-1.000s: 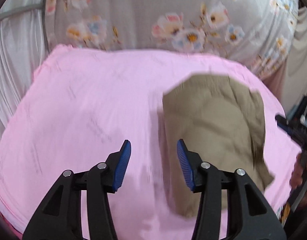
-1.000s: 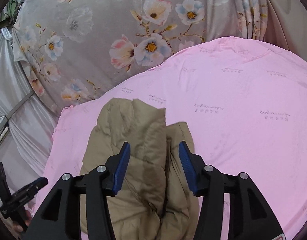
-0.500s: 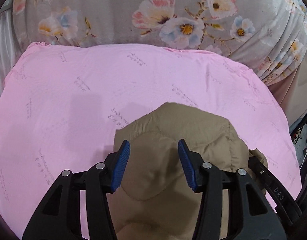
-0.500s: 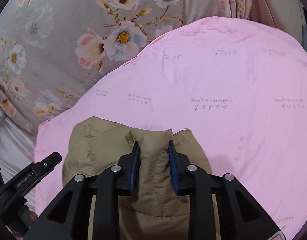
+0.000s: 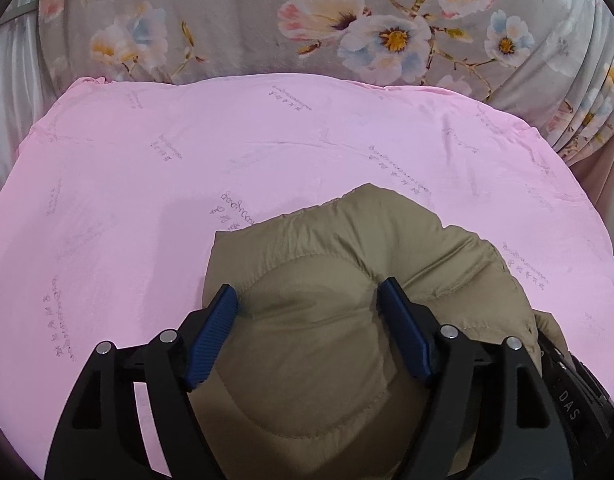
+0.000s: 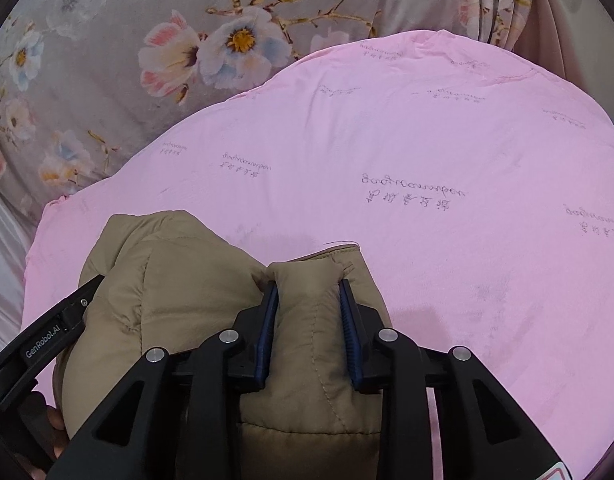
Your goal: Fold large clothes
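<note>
A tan quilted padded jacket (image 5: 347, 264) lies folded into a thick bundle on the pink sheet (image 5: 147, 184), near its front edge. My left gripper (image 5: 307, 304) is open, its blue pads straddling a puffed part of the jacket and pressing into it. My right gripper (image 6: 307, 292) is shut on a thick fold of the jacket (image 6: 179, 280), the fabric bulging between its pads. The left gripper's black body (image 6: 47, 344) shows at the left of the right wrist view, and the right gripper's body (image 5: 567, 396) at the lower right of the left wrist view.
The pink sheet (image 6: 427, 168) with faint printed script covers the whole work surface. A grey floral curtain (image 5: 347, 20) hangs behind it. Pale fabric (image 5: 7, 80) hangs at the far left.
My left gripper came over the jacket and settled down onto it, still open. My right gripper closed on a fold of the jacket half a second ago and holds it now.
</note>
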